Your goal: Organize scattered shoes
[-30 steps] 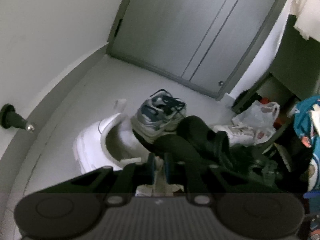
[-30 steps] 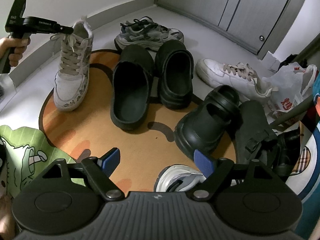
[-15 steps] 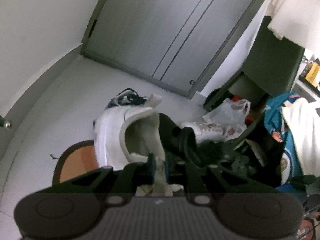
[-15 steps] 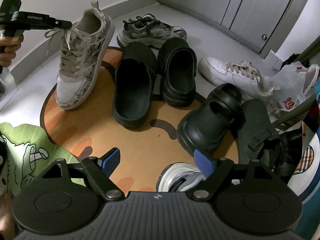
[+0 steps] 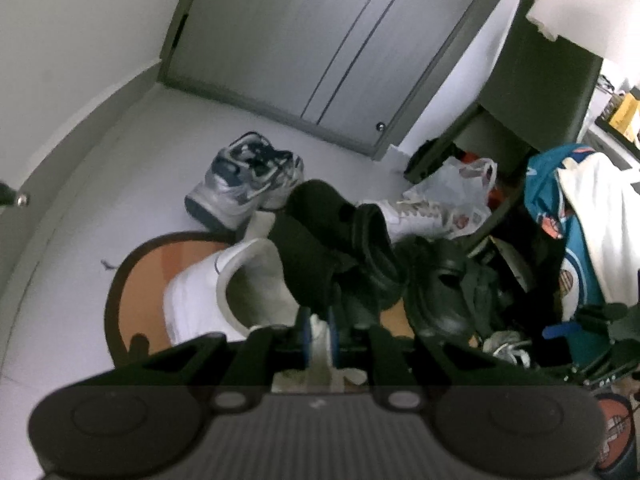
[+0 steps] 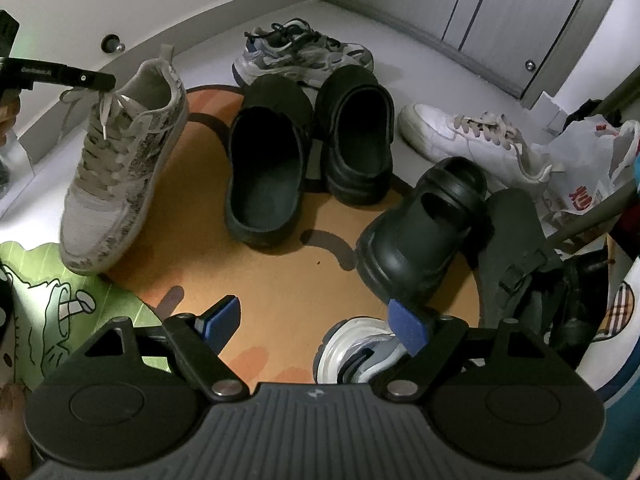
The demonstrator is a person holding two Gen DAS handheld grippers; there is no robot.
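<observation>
- Holding the patterned sneaker point(image 6: 120, 160) by its tongue, the left gripper point(image 5: 318, 336) has its fingers pinched tight on that thin flap.
- The sneaker hangs with its toe low, at the left edge of the round orange mat point(image 6: 280, 280). I cannot tell if the toe touches the mat.
- The right gripper point(image 6: 316, 320) is spread wide with nothing in it, above the mat near a grey running shoe point(image 6: 360, 348).
- To do this step well, carry the sneaker slowly, because a tongue is floppy and the shoe can swing or slip.
- Put it down flat, toe pointing the same way as the two black clogs point(image 6: 308, 152) beside it.
- Leave a little gap so it does not bump the clogs.
- Open the fingers only when the sole sits flat.
- Its twin does not show, so leave room next to it.
</observation>
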